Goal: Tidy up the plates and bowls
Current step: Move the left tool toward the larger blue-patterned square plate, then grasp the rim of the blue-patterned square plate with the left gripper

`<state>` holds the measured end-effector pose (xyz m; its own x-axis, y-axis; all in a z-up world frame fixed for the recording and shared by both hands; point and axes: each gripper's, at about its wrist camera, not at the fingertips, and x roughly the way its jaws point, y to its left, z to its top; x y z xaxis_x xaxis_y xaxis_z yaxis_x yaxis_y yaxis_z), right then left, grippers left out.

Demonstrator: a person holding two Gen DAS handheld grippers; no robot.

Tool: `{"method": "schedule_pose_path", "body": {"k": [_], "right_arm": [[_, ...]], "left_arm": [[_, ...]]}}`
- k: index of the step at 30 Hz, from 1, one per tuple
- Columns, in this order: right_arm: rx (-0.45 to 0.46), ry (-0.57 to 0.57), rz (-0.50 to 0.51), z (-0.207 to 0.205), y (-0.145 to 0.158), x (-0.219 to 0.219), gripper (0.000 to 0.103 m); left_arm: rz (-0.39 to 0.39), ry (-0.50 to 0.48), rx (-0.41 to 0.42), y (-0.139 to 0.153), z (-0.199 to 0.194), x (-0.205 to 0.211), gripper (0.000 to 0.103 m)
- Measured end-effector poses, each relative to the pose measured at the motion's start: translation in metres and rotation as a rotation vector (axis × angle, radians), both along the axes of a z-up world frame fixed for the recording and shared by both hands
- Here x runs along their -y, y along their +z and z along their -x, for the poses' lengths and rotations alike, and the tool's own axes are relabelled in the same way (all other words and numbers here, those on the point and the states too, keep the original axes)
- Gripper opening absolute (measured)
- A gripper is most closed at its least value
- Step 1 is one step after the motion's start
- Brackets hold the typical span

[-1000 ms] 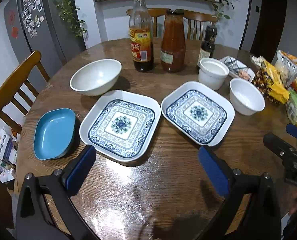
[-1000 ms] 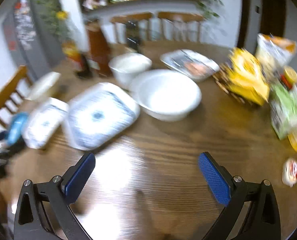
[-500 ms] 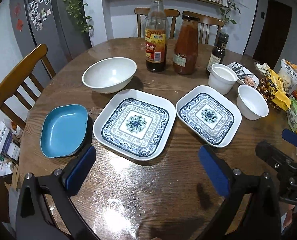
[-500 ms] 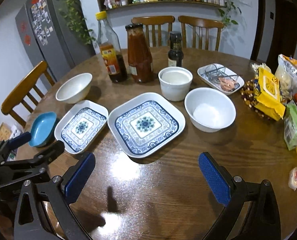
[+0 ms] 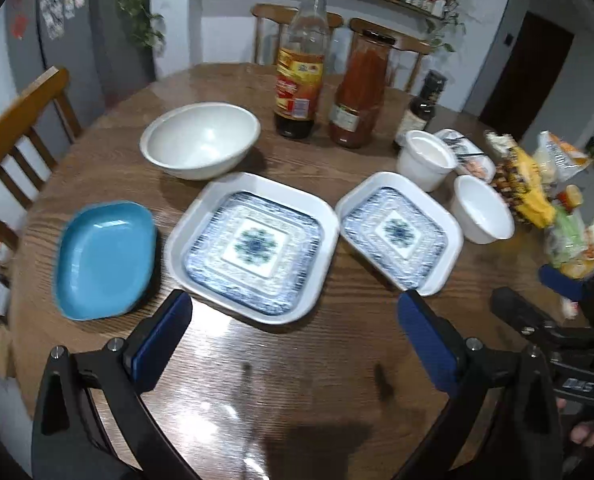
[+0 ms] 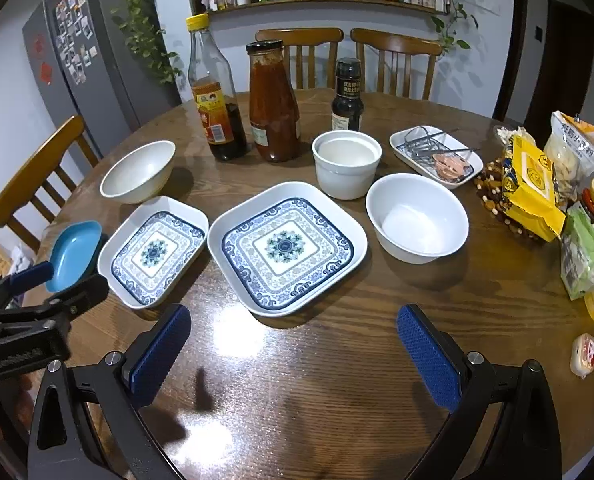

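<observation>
1. Both grippers gape wide and hold nothing: my left gripper (image 5: 293, 320) and right gripper (image 6: 293, 332) hover above the round table (image 6: 317, 380).
2. Ahead of my left fingers lies the larger patterned plate (image 5: 253, 246), the blue dish (image 5: 105, 256) to its left.
3. Beyond my right gripper sits the other patterned plate (image 6: 287, 248), a white bowl (image 6: 417, 218) just beside it.

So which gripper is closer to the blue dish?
Left. The left gripper hangs right beside the blue dish at the table's left edge. The right gripper sits further right, in front of the patterned square plates.
</observation>
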<state>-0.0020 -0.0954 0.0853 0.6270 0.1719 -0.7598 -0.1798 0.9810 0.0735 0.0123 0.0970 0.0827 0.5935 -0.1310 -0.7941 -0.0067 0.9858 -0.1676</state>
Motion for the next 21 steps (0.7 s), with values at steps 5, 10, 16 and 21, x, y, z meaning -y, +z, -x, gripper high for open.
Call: {"method": "schedule_pose_path", "body": {"k": [5, 10, 16, 21], "right_arm": [[-0.006, -0.009, -0.001, -0.002, -0.003, 0.0, 0.103], [-0.041, -0.018, -0.035, -0.007, -0.013, 0.007, 0.103], [-0.105, -0.049, -0.092, -0.016, -0.032, 0.02, 0.103], [-0.124, -0.103, -0.11, -0.034, -0.049, 0.026, 0.103]], "left_arm": [[0.118, 0.015, -0.002, -0.006, -0.004, -0.011, 0.103], [0.002, -0.026, 0.036, -0.005, -0.008, -0.001, 0.103], [-0.006, -0.19, 0.034, -0.012, -0.049, 0.016, 0.102], [-0.147, -0.295, 0.02, -0.025, -0.112, 0.046, 0.087]]}}
